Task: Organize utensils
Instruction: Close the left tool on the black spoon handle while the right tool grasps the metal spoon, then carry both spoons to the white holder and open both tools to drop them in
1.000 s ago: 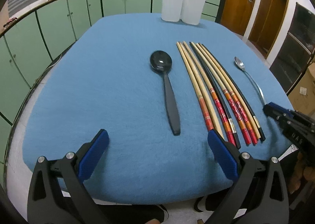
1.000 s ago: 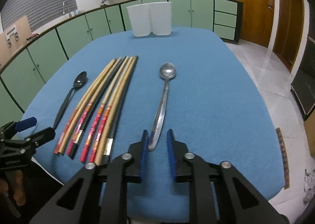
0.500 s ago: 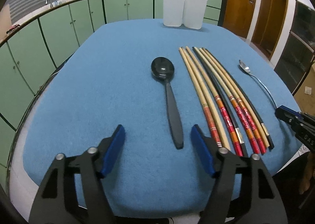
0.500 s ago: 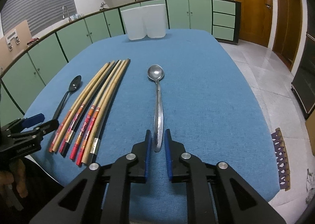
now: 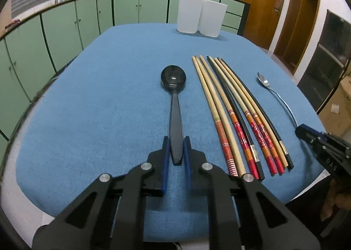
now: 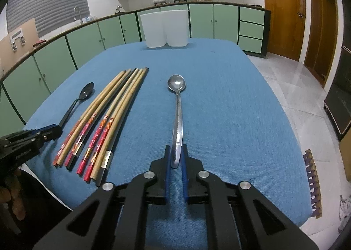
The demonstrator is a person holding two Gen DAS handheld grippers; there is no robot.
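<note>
A black spoon (image 5: 174, 78) lies on the blue-covered table (image 5: 105, 100), bowl away from me. My left gripper (image 5: 176, 140) has its jaws closing, and the blue pads flank and touch the near end of the handle. To its right lie several chopsticks (image 5: 230, 100) side by side. A metal spoon (image 6: 176, 83) lies further right, and my right gripper (image 6: 176, 147) is shut on its handle end. Each gripper also shows in the other's view: the right gripper (image 5: 301, 131), the left gripper (image 6: 53, 130).
Two white containers (image 5: 200, 17) stand together at the table's far edge. Green cabinets (image 6: 65, 52) curve around behind, with wooden doors (image 6: 283, 8) to the right. The table's near edge runs just under both grippers. A person's hand (image 6: 13, 197) holds the left gripper.
The left gripper's jaws have come together from wide open onto the black spoon's handle. The right gripper has stayed closed around the metal spoon's handle.
</note>
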